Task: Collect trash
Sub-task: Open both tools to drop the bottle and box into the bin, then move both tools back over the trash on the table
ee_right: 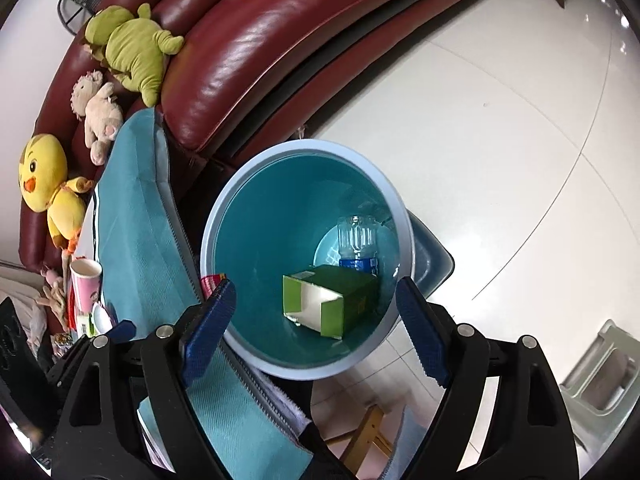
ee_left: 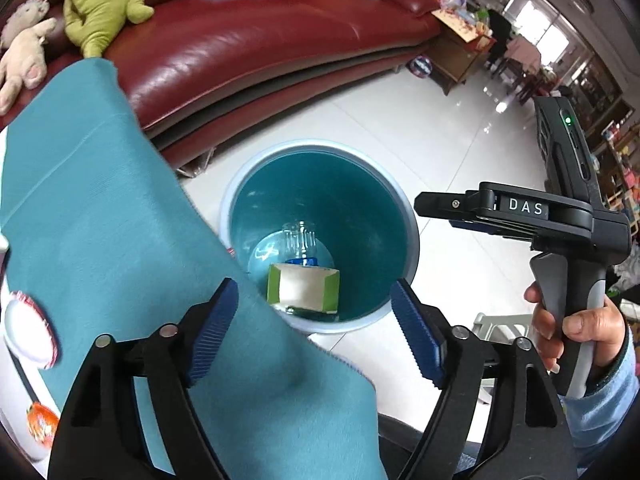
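A round bin with a pale blue rim (ee_left: pixel 412 216) (ee_right: pixel 208 224) and teal inside stands on the floor beside the table. In it lie a green and white carton (ee_left: pixel 304 288) (ee_right: pixel 332 304) and a clear plastic bottle (ee_left: pixel 300 236) (ee_right: pixel 356 236). My left gripper (ee_left: pixel 316 332) is open and empty above the bin's near edge and the table corner. My right gripper (ee_right: pixel 320 328) is open and empty above the bin; its body also shows in the left wrist view (ee_left: pixel 520 216), held by a hand.
A teal cloth (ee_left: pixel 100 200) (ee_right: pixel 140 220) covers the table at left, with a paper cup (ee_right: pixel 86 284), a white lid (ee_left: pixel 28 332) and an orange wrapper (ee_left: pixel 40 426) on it. A red leather sofa (ee_left: pixel 240 40) with plush toys (ee_right: pixel 132 48) stands behind. White tile floor (ee_right: pixel 500 140) lies to the right.
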Tool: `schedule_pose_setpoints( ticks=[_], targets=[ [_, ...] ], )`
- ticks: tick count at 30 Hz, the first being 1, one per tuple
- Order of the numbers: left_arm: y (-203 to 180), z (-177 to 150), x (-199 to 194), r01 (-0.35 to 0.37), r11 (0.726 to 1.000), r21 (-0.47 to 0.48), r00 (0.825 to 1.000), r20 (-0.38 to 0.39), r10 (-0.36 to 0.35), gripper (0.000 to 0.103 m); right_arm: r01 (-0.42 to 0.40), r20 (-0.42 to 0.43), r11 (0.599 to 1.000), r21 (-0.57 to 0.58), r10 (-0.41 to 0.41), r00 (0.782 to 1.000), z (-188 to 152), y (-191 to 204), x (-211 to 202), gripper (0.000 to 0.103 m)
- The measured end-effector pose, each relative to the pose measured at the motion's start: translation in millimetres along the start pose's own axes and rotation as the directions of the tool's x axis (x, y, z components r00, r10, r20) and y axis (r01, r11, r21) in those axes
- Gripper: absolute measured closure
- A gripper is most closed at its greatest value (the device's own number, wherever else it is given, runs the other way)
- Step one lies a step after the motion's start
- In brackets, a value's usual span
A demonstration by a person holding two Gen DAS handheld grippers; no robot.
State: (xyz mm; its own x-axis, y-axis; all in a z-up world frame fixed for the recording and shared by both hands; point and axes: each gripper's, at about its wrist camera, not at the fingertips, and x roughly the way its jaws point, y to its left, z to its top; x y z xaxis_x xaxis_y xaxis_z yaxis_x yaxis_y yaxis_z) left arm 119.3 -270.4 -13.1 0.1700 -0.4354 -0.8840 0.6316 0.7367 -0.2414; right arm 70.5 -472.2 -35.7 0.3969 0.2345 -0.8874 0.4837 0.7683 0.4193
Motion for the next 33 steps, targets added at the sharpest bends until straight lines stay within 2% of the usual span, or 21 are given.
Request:
schedule_pose_setpoints(
  ticks=[9,17,22,29,33],
  targets=[
    [38.2,-41.0,-56.4,-0.03,0.997,-0.065,0.997,0.073,0.035,0.017,0.025,-0.024,0.991,-0.133,-0.029,0.999,-25.5,55.6,-10.1,0.022],
    [103.7,-83.9,-115.2,-0.108,0.979,-0.172,0.983,0.127,0.131,0.013,0.004,-0.069,0.949,-0.316,-0.028,0.997,-53.9,143.4,-0.6,0.022],
    [154.8,-117.3,-150.5,-0.164,0.949,-0.27,0.969,0.136,0.206,0.012,-0.019,-0.108,0.896,-0.445,-0.032,0.994,-75.1,213.0,12.0,0.022],
    [222.3,-162.1,-199.7,-0.213,0.892,-0.398,0.947,0.142,0.289,0.011,-0.048,-0.15,0.81,-0.584,-0.05,0.988,-104.3,298.9,29.3,0.022],
    [262.3,-192.3,-223.4,-0.241,0.844,-0.479,0.93,0.134,0.342,0.01,-0.067,-0.171,0.753,-0.655,-0.061,0.983,-120.2,346.4,40.5,0.022]
  ],
)
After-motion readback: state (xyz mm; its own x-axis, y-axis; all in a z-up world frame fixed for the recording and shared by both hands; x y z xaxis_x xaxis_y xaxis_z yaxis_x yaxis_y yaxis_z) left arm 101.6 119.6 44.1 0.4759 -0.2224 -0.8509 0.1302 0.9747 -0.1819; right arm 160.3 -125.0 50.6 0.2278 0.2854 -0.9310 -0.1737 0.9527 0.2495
